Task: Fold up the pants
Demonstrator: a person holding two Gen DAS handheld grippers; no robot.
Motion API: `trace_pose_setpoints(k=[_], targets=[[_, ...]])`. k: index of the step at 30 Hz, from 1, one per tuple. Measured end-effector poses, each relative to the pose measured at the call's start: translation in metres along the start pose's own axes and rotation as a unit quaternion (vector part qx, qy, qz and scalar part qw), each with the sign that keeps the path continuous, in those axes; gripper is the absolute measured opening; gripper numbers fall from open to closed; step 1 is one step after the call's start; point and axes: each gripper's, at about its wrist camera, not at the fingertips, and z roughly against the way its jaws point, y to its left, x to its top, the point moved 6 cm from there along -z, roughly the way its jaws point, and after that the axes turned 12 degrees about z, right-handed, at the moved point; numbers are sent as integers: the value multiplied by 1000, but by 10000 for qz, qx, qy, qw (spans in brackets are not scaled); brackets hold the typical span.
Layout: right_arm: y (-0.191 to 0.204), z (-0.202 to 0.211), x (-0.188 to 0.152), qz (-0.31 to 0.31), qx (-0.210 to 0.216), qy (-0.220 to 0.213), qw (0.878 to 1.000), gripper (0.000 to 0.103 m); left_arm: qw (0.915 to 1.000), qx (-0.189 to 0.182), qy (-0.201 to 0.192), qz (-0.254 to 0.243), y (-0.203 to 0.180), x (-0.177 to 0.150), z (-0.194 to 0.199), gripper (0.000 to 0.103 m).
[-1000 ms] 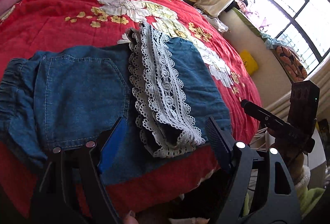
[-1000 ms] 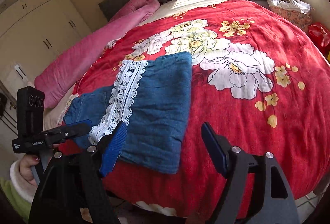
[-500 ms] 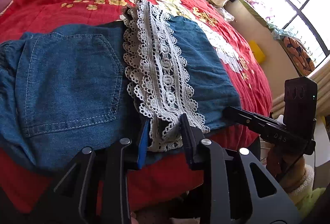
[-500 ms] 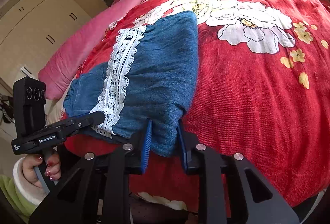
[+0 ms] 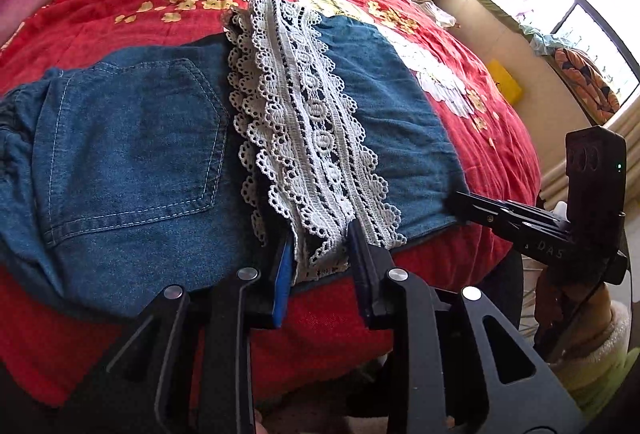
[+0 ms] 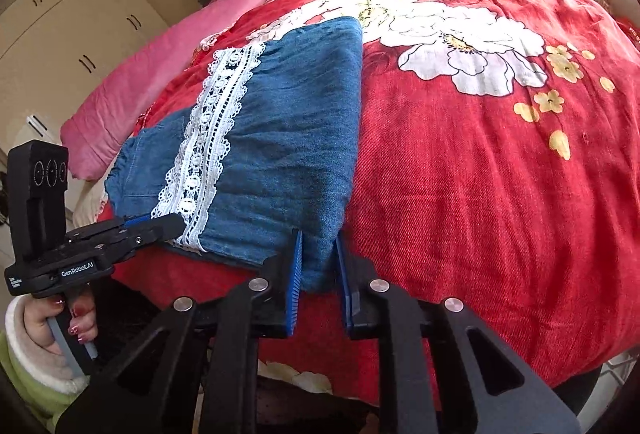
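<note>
Here we see the blue denim pants with a white lace band [image 5: 304, 138] running away toward the frame's top. The left gripper [image 5: 320, 258] pinches the lace hem. The right gripper [image 6: 318, 266] pinches the denim corner, its jaws opening slightly.

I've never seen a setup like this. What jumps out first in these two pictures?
A pair of blue denim pants, partly folded, lies near the front edge of a bright red floral bedspread, with a white lace trim running across the folded-over leg. Two black hand-held grippers pinch its near edge: the left gripper on the lace end, the right gripper on the denim corner. A pink blanket lies bunched along the far left of the bed.
</note>
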Motion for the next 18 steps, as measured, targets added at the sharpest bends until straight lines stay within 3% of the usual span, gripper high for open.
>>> trace_pose_setpoints(k=[11, 18], targets=[[-3, 10, 1, -8, -280, -42, 9996, 32, 10000, -2, -18, 4, 0, 0, 0, 20], [-6, 30, 7, -52, -383, -317, 9988, 43, 10000, -13, -21, 13, 0, 0, 0, 20]])
